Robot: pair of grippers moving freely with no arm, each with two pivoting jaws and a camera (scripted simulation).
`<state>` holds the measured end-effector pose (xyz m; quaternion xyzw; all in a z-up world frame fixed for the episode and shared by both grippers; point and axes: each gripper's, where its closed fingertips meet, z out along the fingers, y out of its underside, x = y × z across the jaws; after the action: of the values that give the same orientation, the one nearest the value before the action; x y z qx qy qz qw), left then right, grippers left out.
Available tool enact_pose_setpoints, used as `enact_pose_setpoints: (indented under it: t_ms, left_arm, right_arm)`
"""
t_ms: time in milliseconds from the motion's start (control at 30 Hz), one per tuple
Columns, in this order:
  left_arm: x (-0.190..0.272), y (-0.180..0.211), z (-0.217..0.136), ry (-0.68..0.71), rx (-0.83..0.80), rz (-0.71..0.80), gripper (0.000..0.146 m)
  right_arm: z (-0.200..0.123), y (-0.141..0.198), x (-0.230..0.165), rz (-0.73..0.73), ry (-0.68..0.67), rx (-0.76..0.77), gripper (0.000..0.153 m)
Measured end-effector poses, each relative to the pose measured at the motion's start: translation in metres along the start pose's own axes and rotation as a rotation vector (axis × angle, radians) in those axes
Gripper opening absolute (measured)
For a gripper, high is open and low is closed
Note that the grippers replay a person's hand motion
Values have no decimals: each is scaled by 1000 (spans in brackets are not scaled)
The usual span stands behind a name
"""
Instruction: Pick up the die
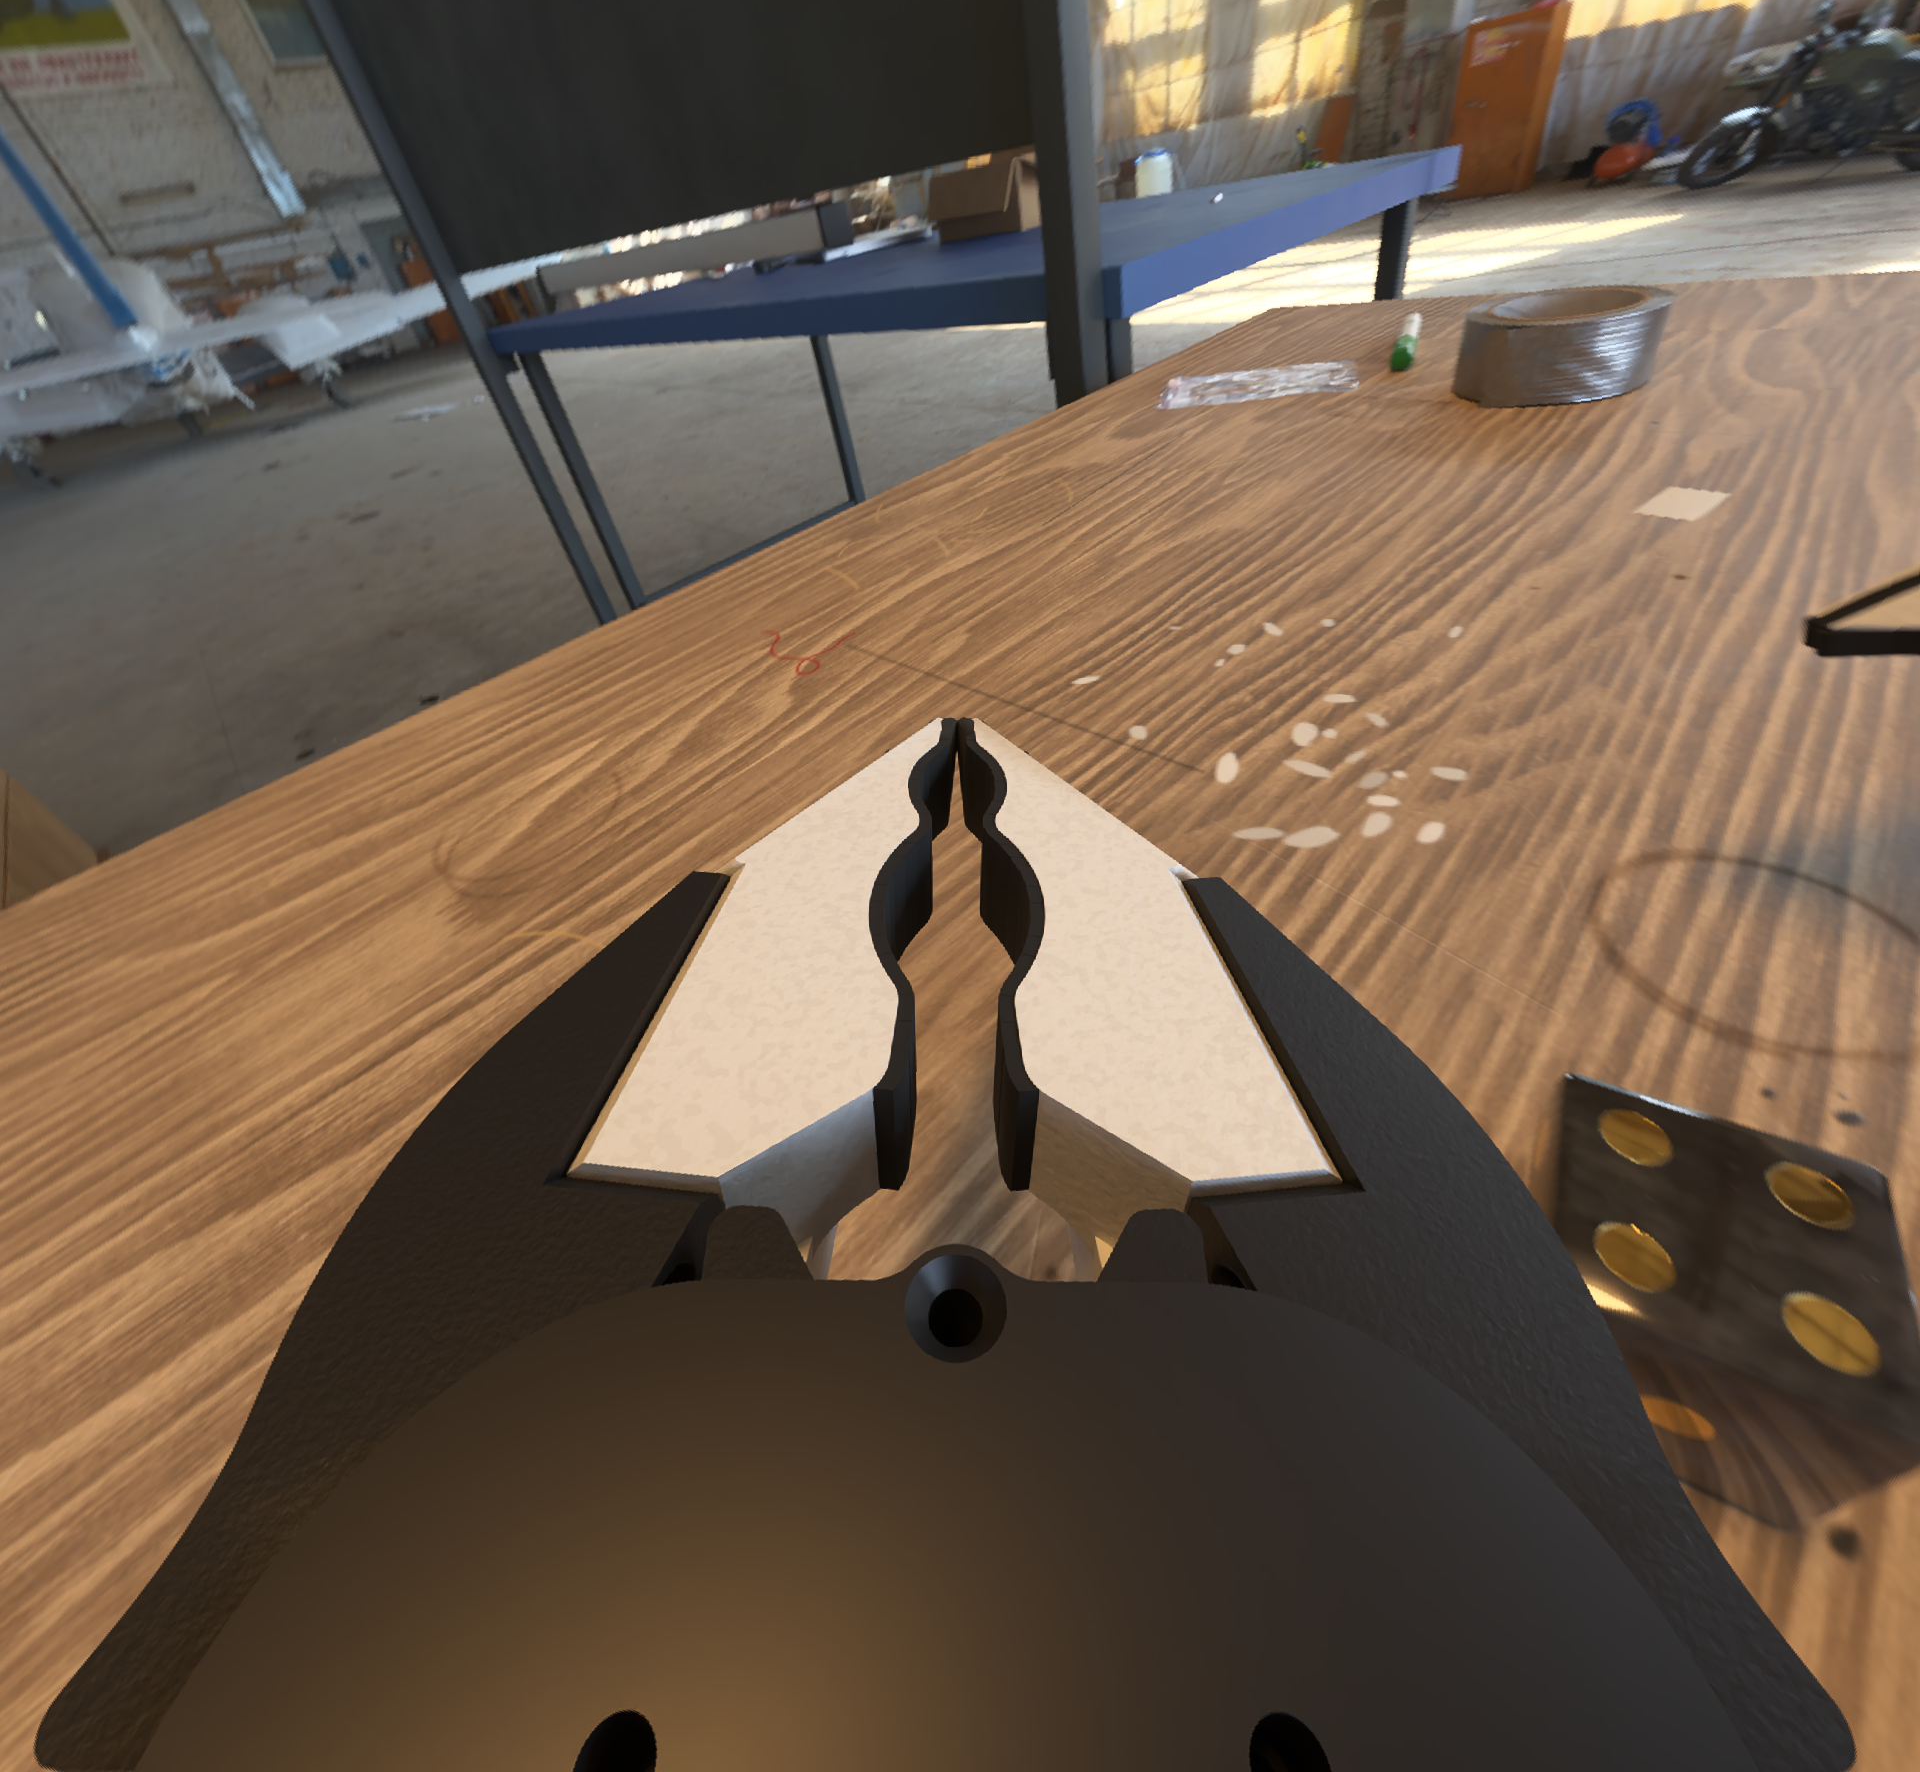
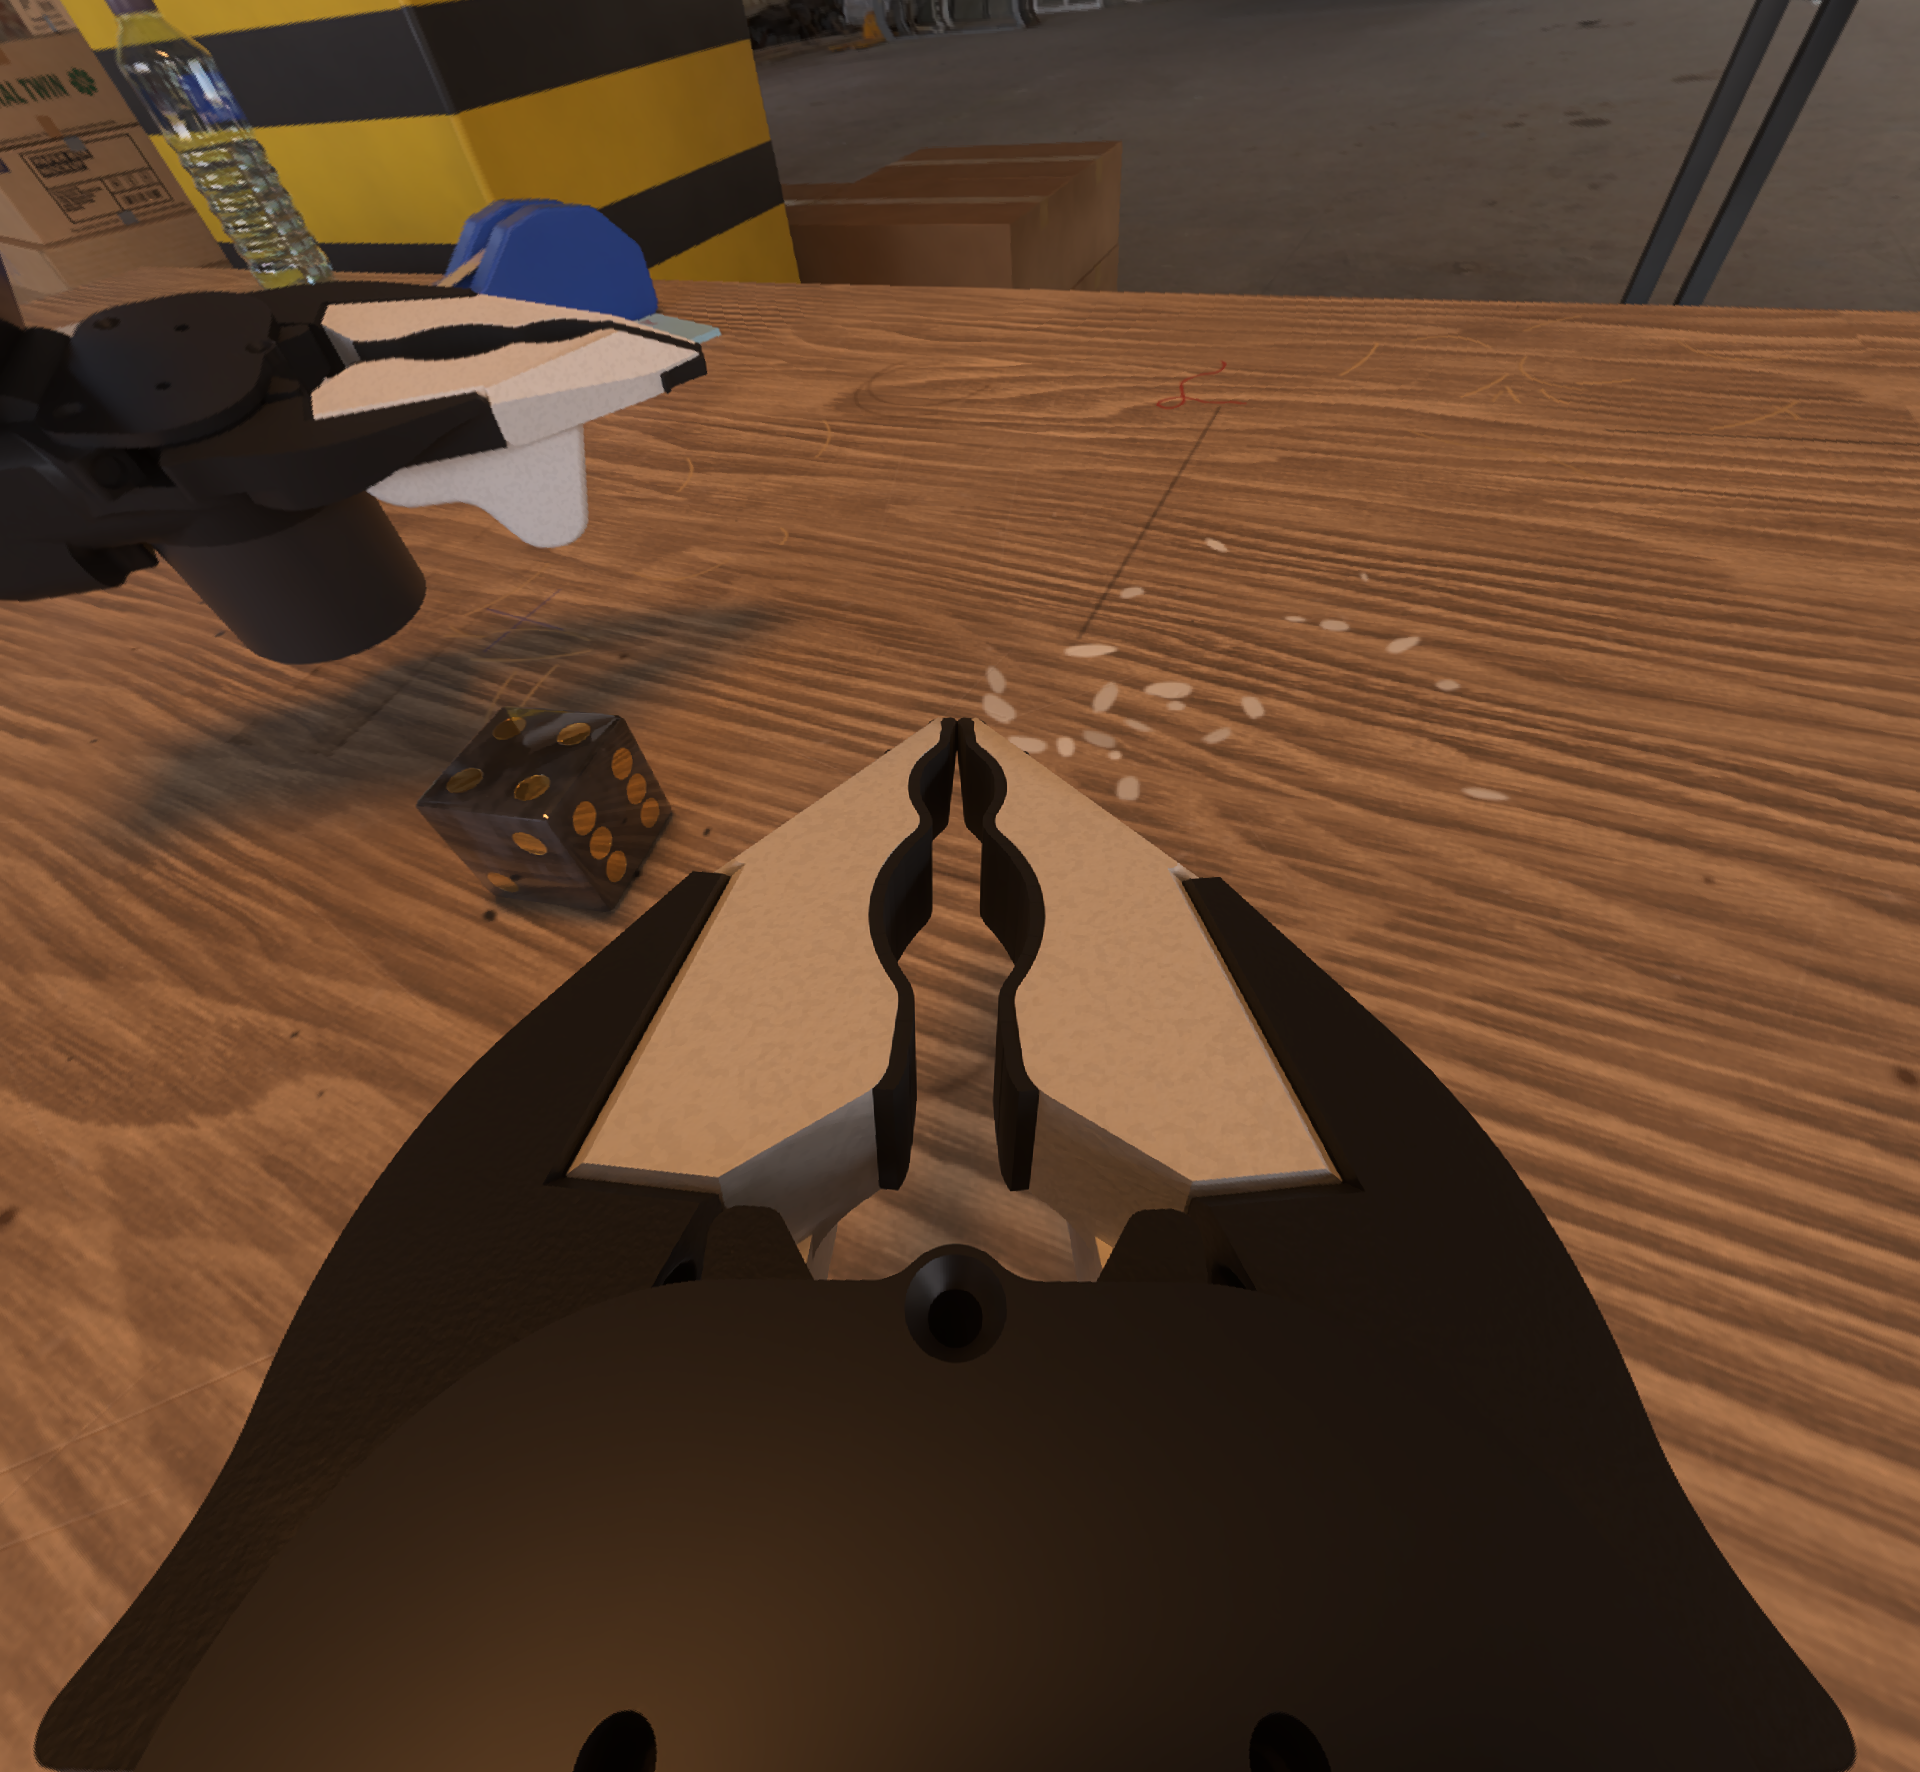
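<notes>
The die (image 2: pixel 545 808) is a dark cube with gold pips. It rests on the wooden table (image 2: pixel 1455 891), just left of my right gripper's fingers. It also shows at the lower right of the left wrist view (image 1: pixel 1725 1275), close beside my left gripper. My left gripper (image 1: pixel 956 725) is shut and empty, above the table. It also shows at the left of the right wrist view (image 2: pixel 681 351), hovering above and behind the die. My right gripper (image 2: pixel 956 725) is shut and empty, right of the die.
A roll of grey tape (image 1: pixel 1558 346), a green marker (image 1: pixel 1405 342) and a clear plastic bag (image 1: pixel 1257 384) lie at the far right of the table. A water bottle (image 2: pixel 213 143), a cardboard box (image 2: pixel 62 153) and a blue object (image 2: pixel 561 252) stand at its far edge.
</notes>
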<state>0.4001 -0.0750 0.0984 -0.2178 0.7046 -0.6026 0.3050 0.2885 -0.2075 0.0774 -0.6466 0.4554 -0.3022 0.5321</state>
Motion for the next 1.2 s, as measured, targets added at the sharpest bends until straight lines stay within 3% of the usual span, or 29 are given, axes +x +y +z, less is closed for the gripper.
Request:
enact_pose_setpoints:
  t_ms: [167, 433, 733, 1200]
  left_arm:
    - [17, -7, -15, 47, 25, -48, 0]
    - [42, -3, -40, 33, -20, -171, 0]
    - [43, -9, -78, -144, 39, -140, 0]
    - [36, 1, -90, -358, -62, 33, 0]
  right_arm:
    - [0, -5, 0, 4, -46, 29, 0]
    - [14, -9, 22, -119, -17, 10, 0]
    - [14, -11, 21, -118, -32, 31, 0]
    - [18, -11, 19, -82, -46, 19, 0]
